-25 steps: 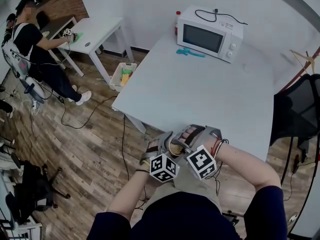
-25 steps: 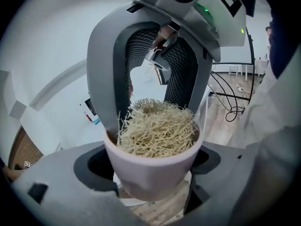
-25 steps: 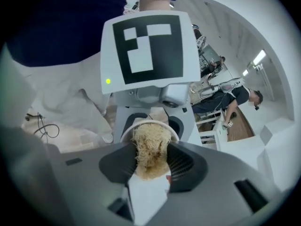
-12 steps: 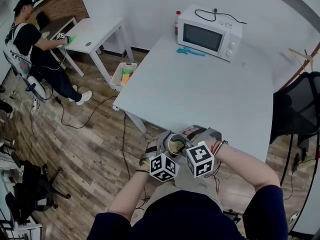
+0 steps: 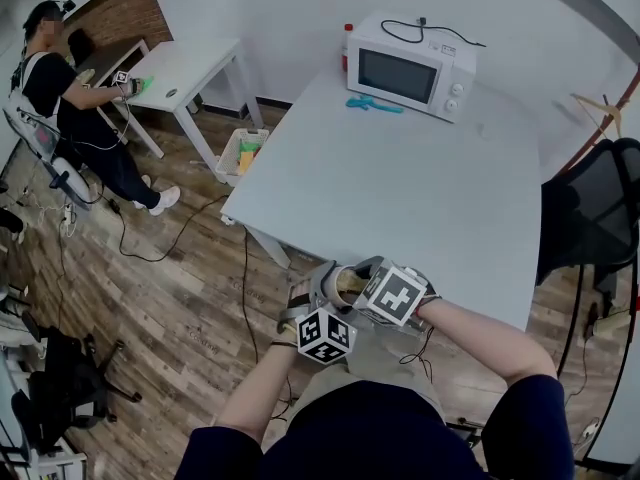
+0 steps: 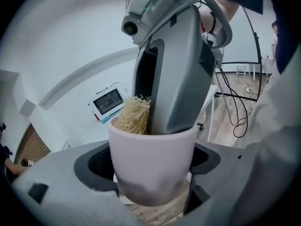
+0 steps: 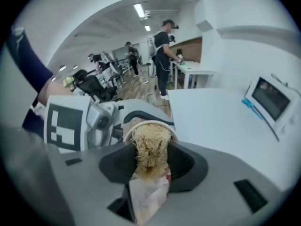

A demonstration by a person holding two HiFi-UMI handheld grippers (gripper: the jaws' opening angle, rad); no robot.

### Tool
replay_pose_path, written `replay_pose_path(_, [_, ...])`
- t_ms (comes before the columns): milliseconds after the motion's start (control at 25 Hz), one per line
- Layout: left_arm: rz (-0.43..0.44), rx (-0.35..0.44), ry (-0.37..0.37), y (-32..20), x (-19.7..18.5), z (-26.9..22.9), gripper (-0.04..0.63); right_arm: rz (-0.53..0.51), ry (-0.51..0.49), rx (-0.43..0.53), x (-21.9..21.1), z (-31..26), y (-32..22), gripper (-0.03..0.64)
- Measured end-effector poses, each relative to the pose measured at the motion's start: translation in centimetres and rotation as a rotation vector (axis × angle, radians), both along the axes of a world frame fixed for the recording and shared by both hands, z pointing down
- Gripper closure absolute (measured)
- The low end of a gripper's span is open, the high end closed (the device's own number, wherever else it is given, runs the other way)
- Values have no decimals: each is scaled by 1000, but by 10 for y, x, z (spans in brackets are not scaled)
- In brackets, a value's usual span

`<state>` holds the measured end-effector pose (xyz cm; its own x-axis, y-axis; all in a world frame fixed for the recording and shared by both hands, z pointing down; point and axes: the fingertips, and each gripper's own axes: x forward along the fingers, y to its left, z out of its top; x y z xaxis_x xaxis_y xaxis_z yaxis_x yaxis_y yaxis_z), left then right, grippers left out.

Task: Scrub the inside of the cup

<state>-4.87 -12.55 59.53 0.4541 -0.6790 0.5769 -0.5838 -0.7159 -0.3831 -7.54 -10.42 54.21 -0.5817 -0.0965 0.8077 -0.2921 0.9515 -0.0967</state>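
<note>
Right now the left gripper's point(image 6: 151, 171) jaws are clamping a pale cup point(image 6: 153, 149), while the right gripper's point(image 7: 149, 161) jaws are pinching a fibrous scrubber point(image 7: 149, 142) sitting inside it

A pale grey table point(image 5: 400, 188) stands on a wood-plank floor point(image 5: 150, 288). At its far end sits a white microwave point(image 5: 408, 66) with a black cable point(image 5: 425, 30) lying on top, a blue tool point(image 5: 373, 104) just in front and a red-capped bottle point(image 5: 348, 40) beside it.
</note>
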Motion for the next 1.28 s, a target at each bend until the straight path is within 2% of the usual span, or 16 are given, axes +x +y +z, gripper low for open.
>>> replay_pose_path(280, [-3, 24, -8, -5, 10, -1, 144, 376, -48, -318, 19, 9, -10, 445])
replay_pose_path(440, [-4, 57, -26, -9, 12, -3, 144, 598, -106, -513, 26, 12, -17, 445])
replay_pose_path(560, [-1, 74, -30, -9, 13, -5, 144, 713, -151, -608, 30, 13, -18, 445])
replay_pose_path(680, [1, 81, -30, -10, 12, -6, 144, 737, -157, -609, 30, 12, -19, 445])
replay_pose_path(920, [-7, 87, -9, -17, 12, -6, 144, 694, -149, -537, 33, 8, -25, 445])
replay_pose_path(1280, [-49, 69, 54, -38, 4, -6, 144, 713, -277, -466, 60, -33, -44, 445])
